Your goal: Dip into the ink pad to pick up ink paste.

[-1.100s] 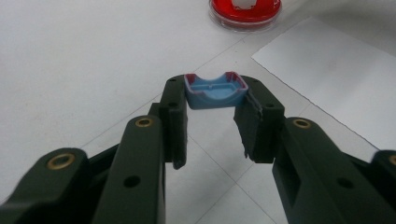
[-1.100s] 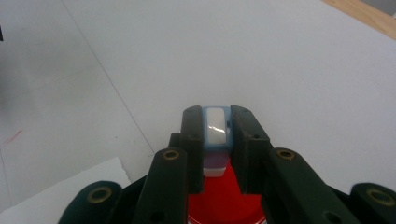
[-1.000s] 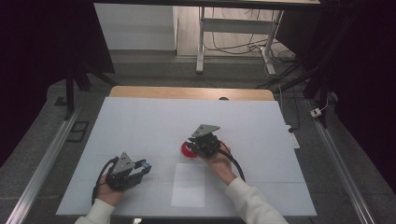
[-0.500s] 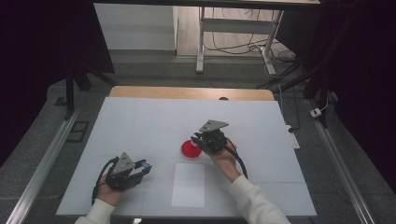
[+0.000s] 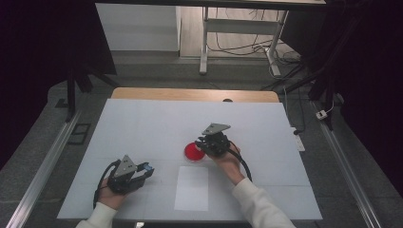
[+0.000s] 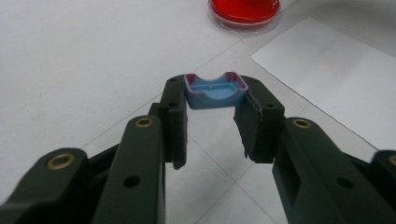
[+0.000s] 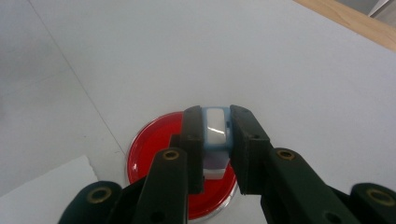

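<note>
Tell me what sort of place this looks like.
Probably a lab or recording workspace: a white-covered table bears a round red-filled clear dish and a white paper sheet, metal rails run along the floor, and cables trail behind.

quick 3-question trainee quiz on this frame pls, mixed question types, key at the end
1. True or false: the right gripper is shut on a pale blue-and-white piece above the red dish.
2. What does the left gripper hold? A) a small blue tray-like piece B) the white sheet C) nothing
3. In the high view, where does the white sheet lie relative to the red dish?

Key: 1 true. 2 A, the blue tray-like piece sits between its jaw tips. 3 Nearer the person, just below the dish in the picture.
</note>
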